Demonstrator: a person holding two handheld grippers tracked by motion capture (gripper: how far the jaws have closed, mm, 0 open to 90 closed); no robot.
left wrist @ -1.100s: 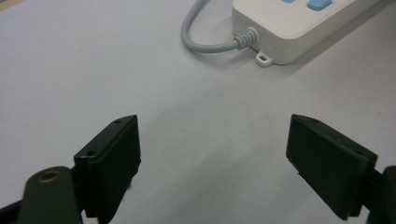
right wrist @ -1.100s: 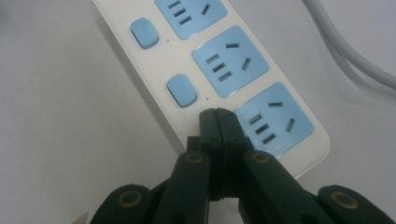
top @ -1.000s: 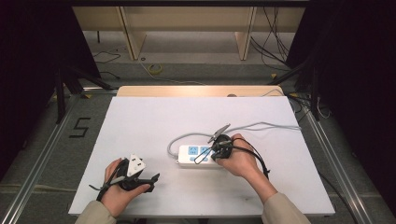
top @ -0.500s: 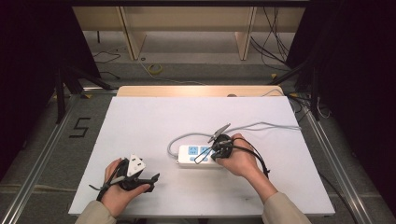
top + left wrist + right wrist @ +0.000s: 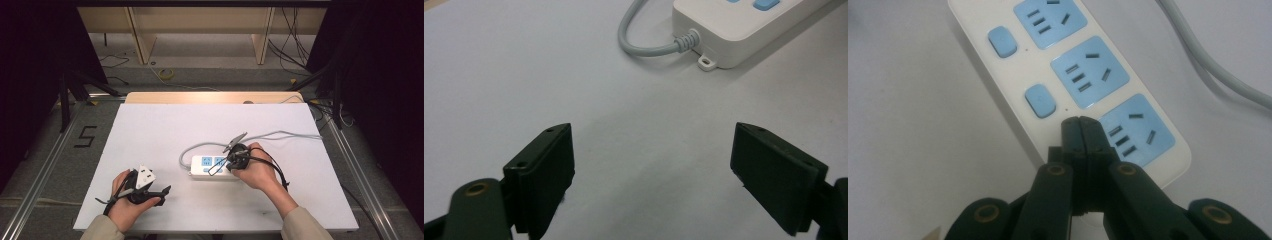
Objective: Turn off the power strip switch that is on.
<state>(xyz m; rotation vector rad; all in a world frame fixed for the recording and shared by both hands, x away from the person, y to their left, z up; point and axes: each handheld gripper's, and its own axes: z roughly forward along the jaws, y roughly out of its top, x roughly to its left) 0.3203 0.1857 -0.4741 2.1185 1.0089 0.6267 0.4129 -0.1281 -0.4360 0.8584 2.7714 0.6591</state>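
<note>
On my left, the left gripper (image 5: 150, 189) sits low near the table's (image 5: 150, 130) near edge, held in the left hand (image 5: 127, 205). Its own view gives me what the high view cannot: the jaws stand wide apart with nothing between them, hovering over bare white surface. That view also catches the cord end of the strip (image 5: 744, 27), with the grey cord (image 5: 639, 40) leaving through a ribbed collar and a small screw tab beside it.

Moving right, the high view puts the strip (image 5: 212, 167) a little right of the table's middle, lying flat with its long axis running left to right. The cord (image 5: 280, 135) exits at its left end, loops back behind it and trails off to the right edge.

The right gripper (image 5: 227, 162), in the right hand (image 5: 257, 170), is over the strip's right end. From the high view I cannot read its jaws; the right gripper view (image 5: 1080, 125) shows them pressed together, holding nothing, with the tip on the strip's face beside the nearest socket, about where that socket's switch would be. There I count three blue sockets (image 5: 1088, 72) in a row, and two blue switches (image 5: 1040, 100) beside the farther two.

I can read no brand on the strip. The floor left of the table bears a black "5" (image 5: 85, 136).
</note>
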